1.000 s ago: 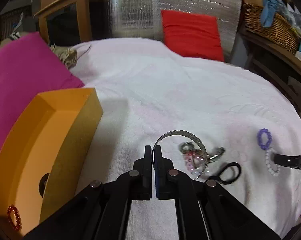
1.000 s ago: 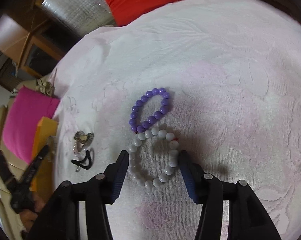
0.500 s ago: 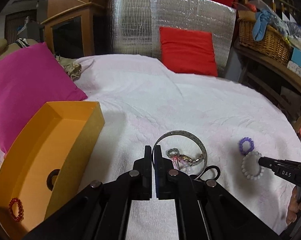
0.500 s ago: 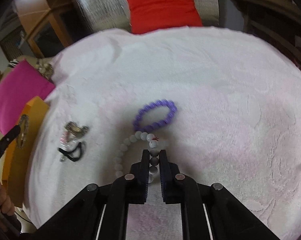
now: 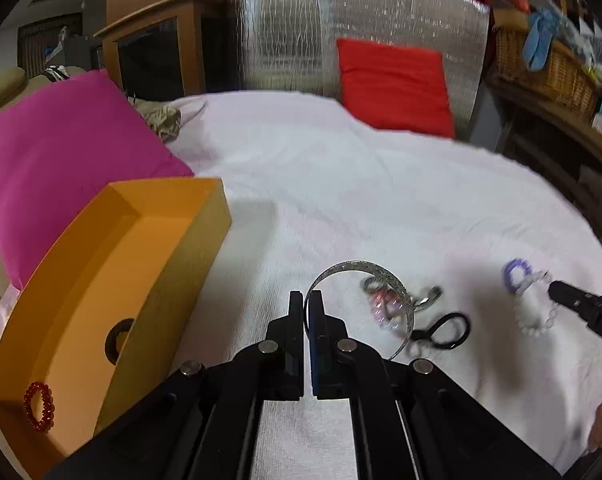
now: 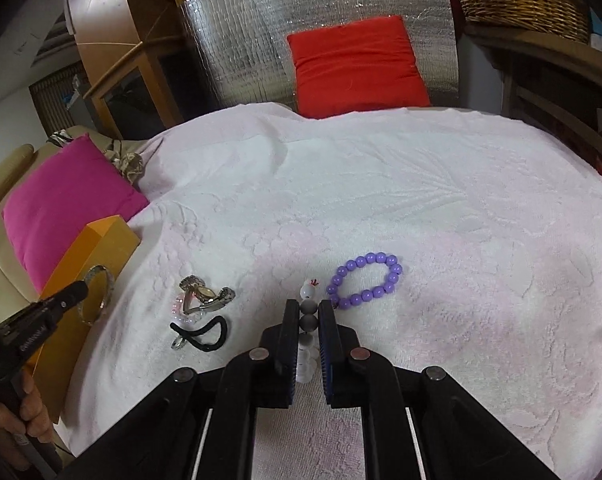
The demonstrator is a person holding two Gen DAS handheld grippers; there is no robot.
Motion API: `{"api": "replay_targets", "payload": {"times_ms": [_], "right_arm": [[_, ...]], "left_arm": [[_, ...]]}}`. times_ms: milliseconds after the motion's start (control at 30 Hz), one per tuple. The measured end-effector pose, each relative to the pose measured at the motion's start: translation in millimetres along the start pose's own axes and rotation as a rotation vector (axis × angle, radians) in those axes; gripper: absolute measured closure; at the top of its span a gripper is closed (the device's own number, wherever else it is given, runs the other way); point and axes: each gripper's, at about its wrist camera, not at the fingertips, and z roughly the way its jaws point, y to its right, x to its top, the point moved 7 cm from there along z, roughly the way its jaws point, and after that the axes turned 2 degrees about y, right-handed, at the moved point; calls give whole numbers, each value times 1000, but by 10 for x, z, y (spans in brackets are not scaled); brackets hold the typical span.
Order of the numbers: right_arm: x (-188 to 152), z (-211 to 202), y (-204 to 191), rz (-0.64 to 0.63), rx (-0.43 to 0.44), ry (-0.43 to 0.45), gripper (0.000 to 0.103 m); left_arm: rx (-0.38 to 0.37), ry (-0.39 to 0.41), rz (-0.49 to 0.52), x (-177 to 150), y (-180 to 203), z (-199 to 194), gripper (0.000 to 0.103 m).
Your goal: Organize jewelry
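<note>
Left gripper [image 5: 306, 304]: jaws pressed on the rim of the silver bangle [image 5: 385, 280]; its ring extends forward and right, over the white towel [image 5: 341, 184].
Right gripper [image 6: 309, 312]: jaws narrow, clamped on the white bead bracelet [image 6: 308, 312]; the strand runs straight forward between the fingers.
Purple bracelet [image 6: 366, 281]: flat, just right of the fingertips.
Orange box [image 5: 113, 280]: left, holds a red bracelet [image 5: 39, 406].
</note>
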Motion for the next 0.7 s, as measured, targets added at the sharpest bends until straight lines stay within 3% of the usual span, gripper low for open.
{"api": "replay_targets", "payload": {"times_ms": [200,467,700], "right_arm": [[-112,158,175,36,-55,-99,92],[-252,312,446,151,-26,-212,92],[-275,339,474,176,-20,-250,91]], "left_arm": [[25,-142,10,-203,-34,294,101],[59,-199,-5,-270,-103,450,100],[79,-242,19,-341,-62,555,100]]}}
